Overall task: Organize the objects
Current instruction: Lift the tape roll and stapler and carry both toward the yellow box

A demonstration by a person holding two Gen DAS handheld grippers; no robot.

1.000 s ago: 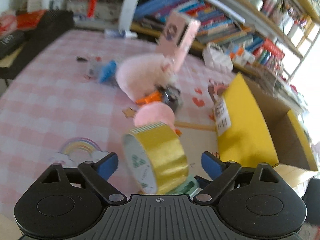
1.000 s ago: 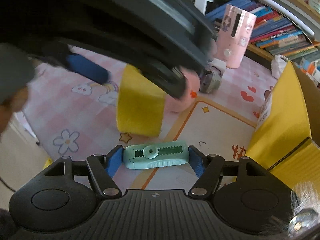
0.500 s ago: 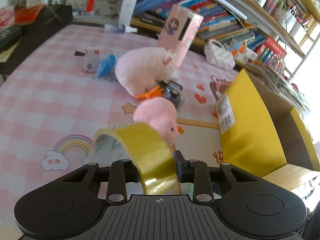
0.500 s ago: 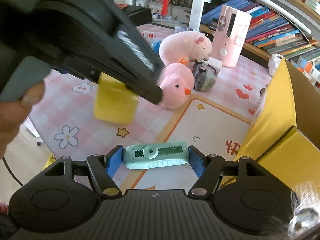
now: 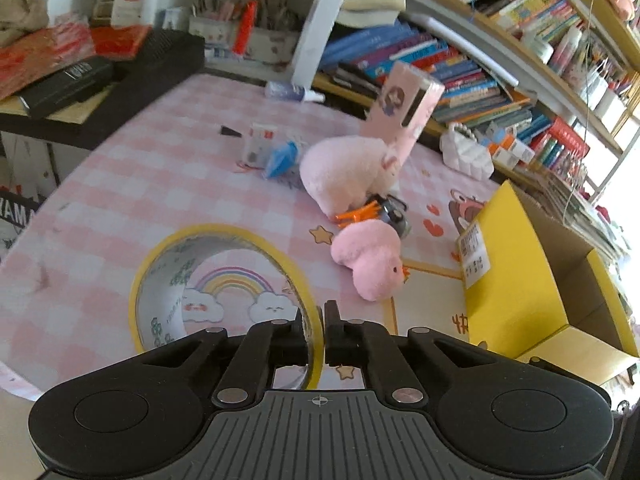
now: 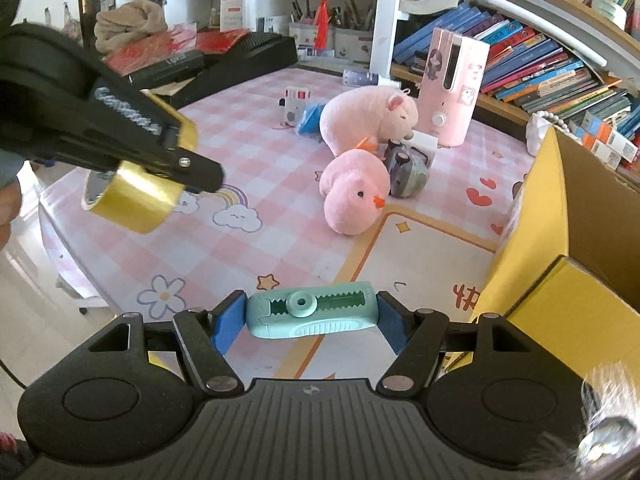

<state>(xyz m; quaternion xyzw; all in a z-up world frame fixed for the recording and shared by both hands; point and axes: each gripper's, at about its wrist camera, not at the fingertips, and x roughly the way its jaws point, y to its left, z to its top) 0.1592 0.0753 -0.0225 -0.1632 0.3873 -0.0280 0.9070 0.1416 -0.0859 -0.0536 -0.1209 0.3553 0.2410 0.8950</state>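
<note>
While the left gripper [image 5: 316, 328] has its two fingers drawn nearly together, they pinch the wall of a yellow tape roll [image 5: 224, 292], one finger inside the ring and one outside, so that the roll hangs off to the left, lifted clear of the table; through its open centre the rainbow-and-cloud print [image 5: 232, 292] on the cloth shows; from the right wrist camera the same roll [image 6: 136, 196] appears clamped at the tip of that gripper [image 6: 180, 160], held above the table's near left edge; the right gripper [image 6: 312, 316] holds its blue-padded fingers [image 6: 228, 322] moderately apart, pressed against the two ends of a mint-green toothed clip [image 6: 312, 314] that lies crosswise between them, above the cream panel of the cloth; the pink checked tablecloth [image 6: 248, 148] carries a pink chick plush [image 6: 356, 196] lying near the middle, a larger pink hamster plush [image 6: 370, 118] just behind it, a small grey toy car [image 6: 408, 168] between and beside the two, a tall pink box-shaped appliance [image 6: 452, 92] upright further back, and a small white carton [image 6: 296, 104] with a blue packet [image 6: 310, 118] to the left; an open yellow cardboard box [image 6: 560, 232] stands at the right edge of the table; behind, shelves of books [image 6: 532, 68] line the wall, and a black case [image 6: 224, 64] sits on a side desk at the left.
</note>
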